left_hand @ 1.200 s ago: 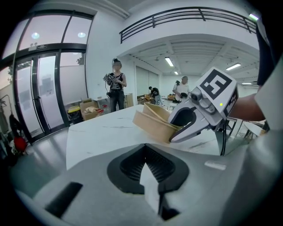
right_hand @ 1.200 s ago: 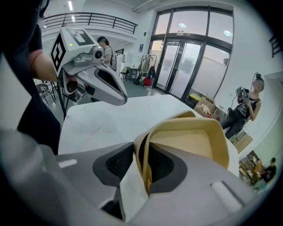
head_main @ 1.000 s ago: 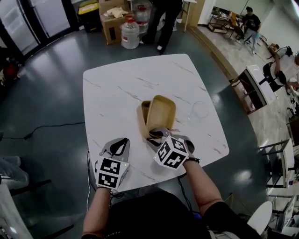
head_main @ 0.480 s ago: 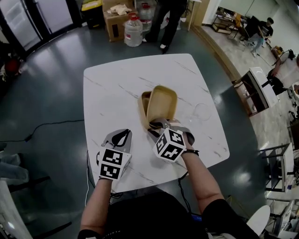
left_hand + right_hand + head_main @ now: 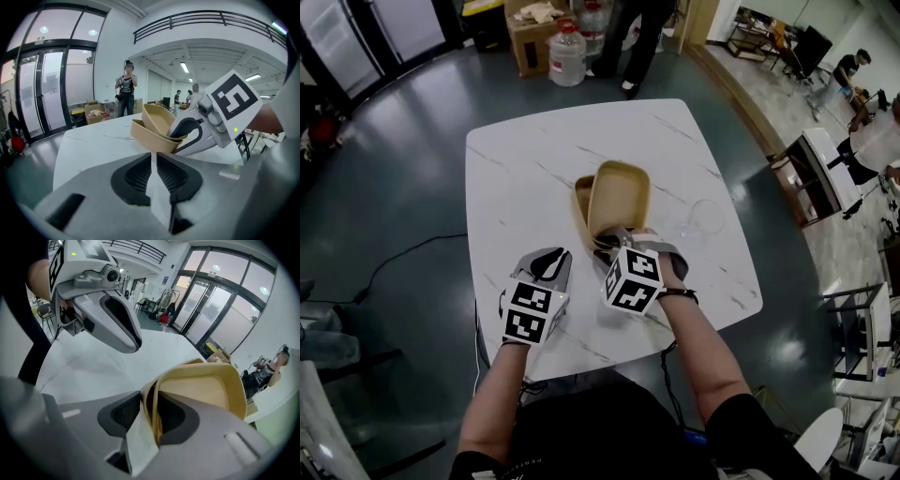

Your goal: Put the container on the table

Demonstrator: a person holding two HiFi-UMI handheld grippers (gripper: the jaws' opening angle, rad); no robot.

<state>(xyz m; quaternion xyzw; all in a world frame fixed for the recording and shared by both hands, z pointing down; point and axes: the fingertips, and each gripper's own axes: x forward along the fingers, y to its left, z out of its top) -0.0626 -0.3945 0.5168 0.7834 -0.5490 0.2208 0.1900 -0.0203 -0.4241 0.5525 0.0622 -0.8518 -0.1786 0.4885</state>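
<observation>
Right gripper (image 5: 614, 246) on the rim of nested tan containers at mid-tabletop; left gripper (image 5: 548, 262) idle beside it.

White marbled tabletop (image 5: 516, 178). The lower container (image 5: 580, 202) lies low near the middle, and I cannot tell whether its base touches the surface. The upper container (image 5: 619, 199) stands tilted inside it, open face toward the camera. In the right gripper view the jaws have just been opening, yet both tan rims sit between them and the pads still meet the walls, so the grip looks loosened rather than let go. In the left gripper view the jaws are drawn nearly together with nothing between them, only the tabletop showing through the slit. A clear round vessel (image 5: 703, 217) stands just right of the containers, apart from them.
</observation>
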